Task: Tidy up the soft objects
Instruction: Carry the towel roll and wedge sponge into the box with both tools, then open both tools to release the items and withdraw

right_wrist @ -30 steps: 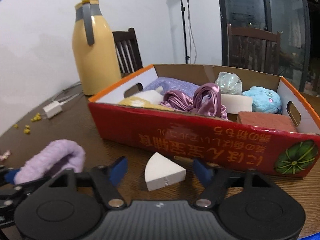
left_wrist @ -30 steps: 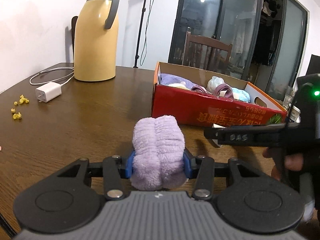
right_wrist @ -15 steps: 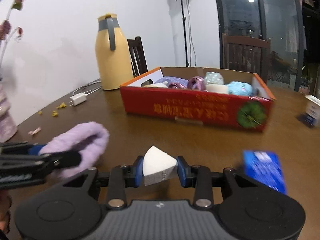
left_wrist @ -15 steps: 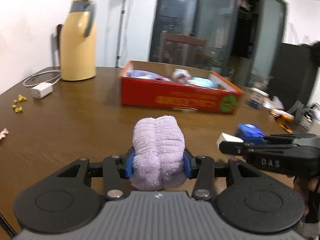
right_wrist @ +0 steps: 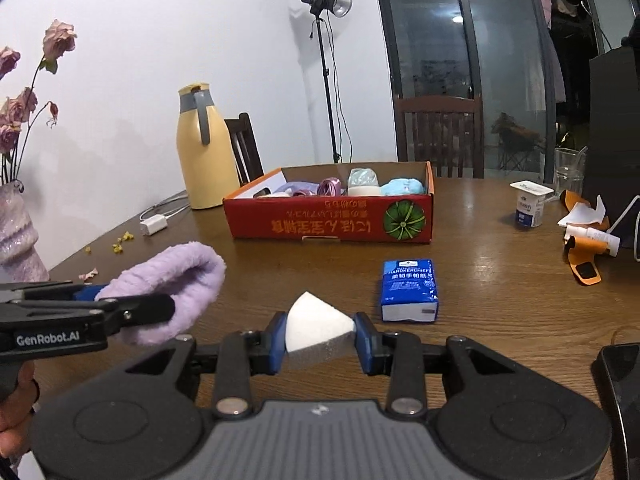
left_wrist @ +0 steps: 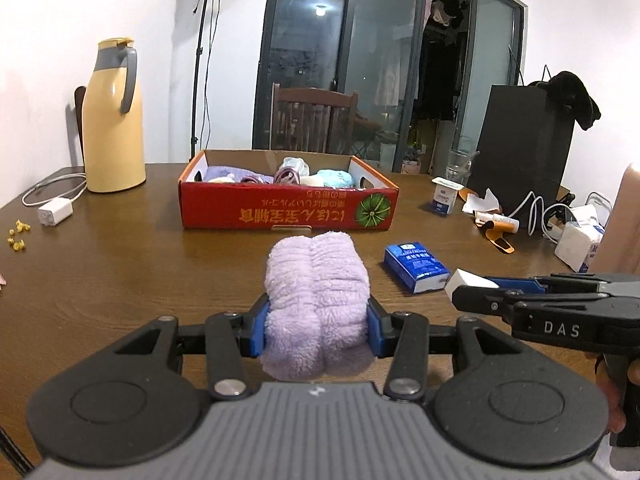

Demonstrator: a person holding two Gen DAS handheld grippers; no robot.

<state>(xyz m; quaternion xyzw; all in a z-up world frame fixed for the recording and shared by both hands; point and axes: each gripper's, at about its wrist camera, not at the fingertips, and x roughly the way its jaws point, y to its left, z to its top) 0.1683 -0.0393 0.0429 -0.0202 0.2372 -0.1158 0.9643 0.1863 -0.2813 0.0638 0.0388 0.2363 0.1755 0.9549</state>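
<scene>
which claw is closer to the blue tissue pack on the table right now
Right. The right claw, gripping the white sponge wedge, sits just beside the tissue pack; the left claw, holding the purple towel, is farther.

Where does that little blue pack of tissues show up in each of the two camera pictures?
Left wrist view: the blue tissue pack lies on the table right of centre, just right of the purple fluffy towel.
Right wrist view: the blue tissue pack lies right of centre, just beyond and right of the white sponge wedge.
Shared landmark: the red cardboard box sits beyond it in both.
</scene>
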